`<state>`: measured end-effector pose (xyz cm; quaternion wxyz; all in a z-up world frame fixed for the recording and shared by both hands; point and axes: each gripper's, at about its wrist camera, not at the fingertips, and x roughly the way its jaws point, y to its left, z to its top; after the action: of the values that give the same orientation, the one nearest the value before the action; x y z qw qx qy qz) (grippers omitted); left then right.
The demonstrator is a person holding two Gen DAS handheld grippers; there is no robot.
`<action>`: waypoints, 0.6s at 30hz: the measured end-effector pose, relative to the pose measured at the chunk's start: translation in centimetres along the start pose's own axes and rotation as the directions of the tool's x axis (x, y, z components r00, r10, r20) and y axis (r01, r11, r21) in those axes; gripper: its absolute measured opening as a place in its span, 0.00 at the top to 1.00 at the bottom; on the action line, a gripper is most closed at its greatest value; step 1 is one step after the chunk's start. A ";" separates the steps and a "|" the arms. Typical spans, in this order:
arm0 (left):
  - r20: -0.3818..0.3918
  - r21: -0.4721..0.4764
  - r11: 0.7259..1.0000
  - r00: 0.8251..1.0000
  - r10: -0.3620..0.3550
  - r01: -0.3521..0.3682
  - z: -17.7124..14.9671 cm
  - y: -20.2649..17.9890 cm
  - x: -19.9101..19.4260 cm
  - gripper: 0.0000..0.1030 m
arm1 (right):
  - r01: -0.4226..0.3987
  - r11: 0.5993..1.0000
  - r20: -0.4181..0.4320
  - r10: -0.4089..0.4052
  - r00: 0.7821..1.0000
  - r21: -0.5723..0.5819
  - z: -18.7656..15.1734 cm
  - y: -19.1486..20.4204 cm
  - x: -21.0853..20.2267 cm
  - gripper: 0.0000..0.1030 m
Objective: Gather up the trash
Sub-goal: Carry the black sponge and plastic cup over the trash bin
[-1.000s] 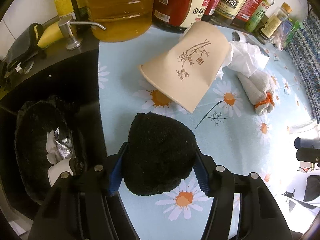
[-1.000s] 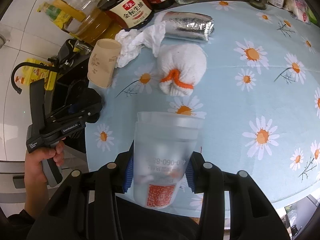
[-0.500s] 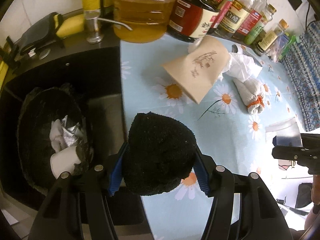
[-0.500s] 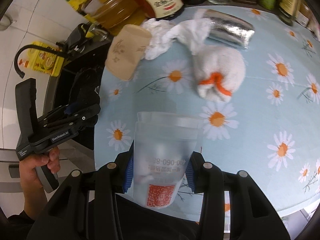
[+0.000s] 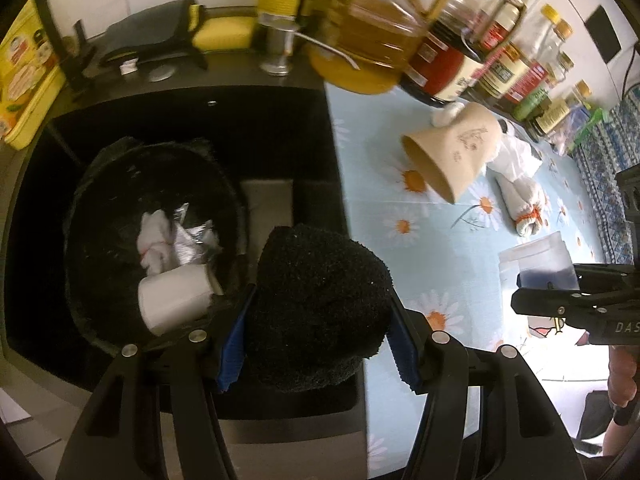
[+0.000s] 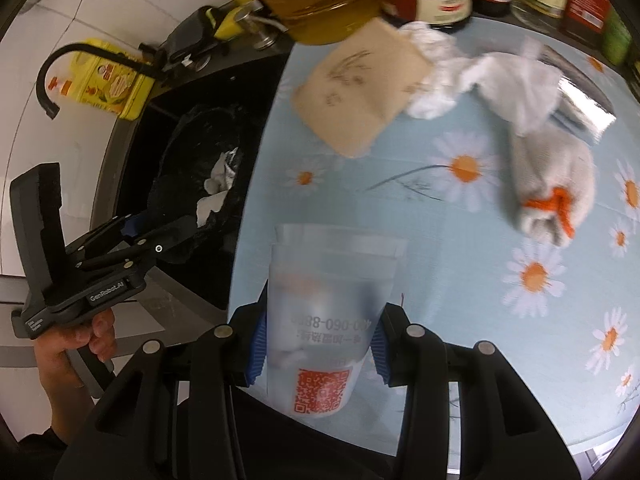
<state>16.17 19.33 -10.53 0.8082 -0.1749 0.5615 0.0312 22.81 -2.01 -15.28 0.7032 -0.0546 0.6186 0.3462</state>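
Both hands have swung left twd the bin [image 5: 100, 184] in the sink. Left hand-held gripper [image 5: 316, 316] is clamped on a black sock [image 5: 316, 300] and is nearly over the bin now; right hand-held gripper [image 6: 320, 344] is pinching the clear plastic cup [image 6: 328, 304], trailing over the counter [image 6: 460, 280]. Looks like drop-off is next imo, w/ the paper cup [image 5: 452, 152] + white sock [image 6: 552, 188] left to grab.

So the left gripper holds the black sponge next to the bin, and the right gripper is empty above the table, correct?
Not quite. The right gripper is not empty: the right wrist view shows it shut on a clear plastic cup above the table. The rest holds: the left gripper grips the black sponge beside the bin.
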 end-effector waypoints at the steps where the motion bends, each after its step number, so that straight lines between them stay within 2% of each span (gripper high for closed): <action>1: 0.002 -0.005 1.000 1.000 0.001 -0.001 -0.1 0.5 -0.1 0.43 | 0.000 1.000 -0.002 0.000 1.000 -0.003 0.1 0.3 0.2 0.58; 18: 0.037 -0.081 0.996 0.999 0.031 -0.028 -1.4 10.2 -3.3 0.43 | -0.024 0.995 -0.026 0.022 0.999 -0.095 4.4 9.9 5.6 0.58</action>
<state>11.15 28.91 -10.46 0.8106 -0.1986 0.5466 0.0691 20.90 10.06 -15.89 0.6879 -0.0854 0.6106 0.3829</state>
